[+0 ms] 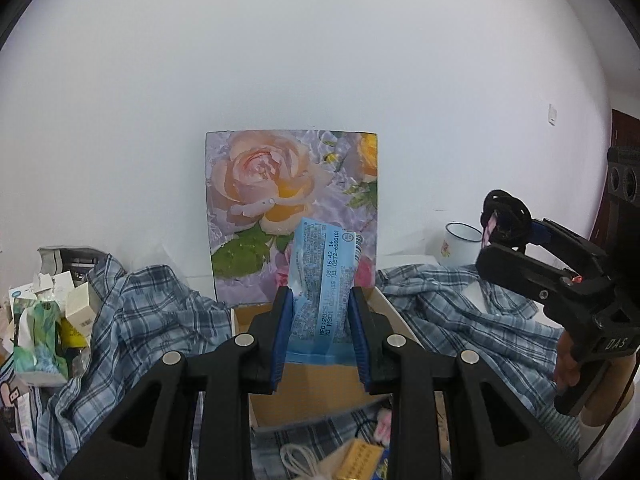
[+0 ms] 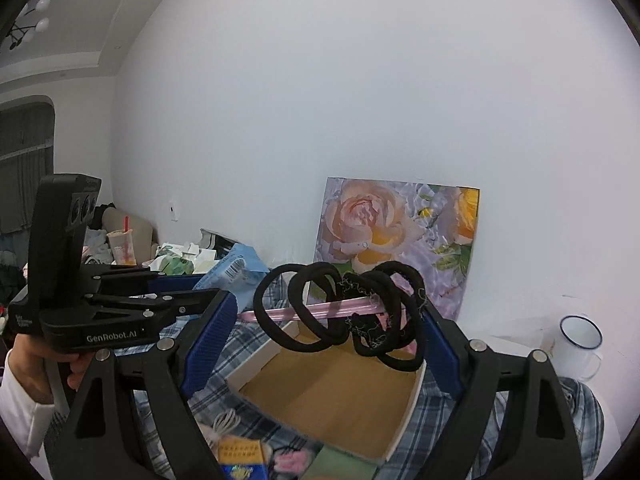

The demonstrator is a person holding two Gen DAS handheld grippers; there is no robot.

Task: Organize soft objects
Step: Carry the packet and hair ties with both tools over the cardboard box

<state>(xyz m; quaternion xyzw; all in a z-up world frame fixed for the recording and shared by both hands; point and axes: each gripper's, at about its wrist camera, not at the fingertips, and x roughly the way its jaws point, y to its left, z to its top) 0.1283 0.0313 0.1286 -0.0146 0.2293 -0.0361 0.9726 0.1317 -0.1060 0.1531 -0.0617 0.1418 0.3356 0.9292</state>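
My left gripper (image 1: 320, 300) is shut on a light blue printed tissue pack (image 1: 324, 272), which stands upright between the blue pads above an open cardboard box (image 1: 320, 384). In the right wrist view that left gripper (image 2: 200, 286) comes in from the left with the pack (image 2: 236, 266). My right gripper (image 2: 328, 308) stands wide, its pads pressing on a pink card wound with black hair ties (image 2: 360, 312), above the same box (image 2: 332, 384). The right gripper (image 1: 508, 236) and its hair ties (image 1: 506, 214) also show at the right of the left wrist view.
A blue plaid shirt (image 1: 152, 320) lies rumpled around the box. A rose picture (image 1: 280, 184) leans on the white wall. A white enamel mug (image 2: 580, 344) stands at the right. Small boxes and packets (image 1: 44, 320) pile up at the left. A white cable (image 2: 226, 420) and a yellow packet (image 2: 240, 450) lie in front.
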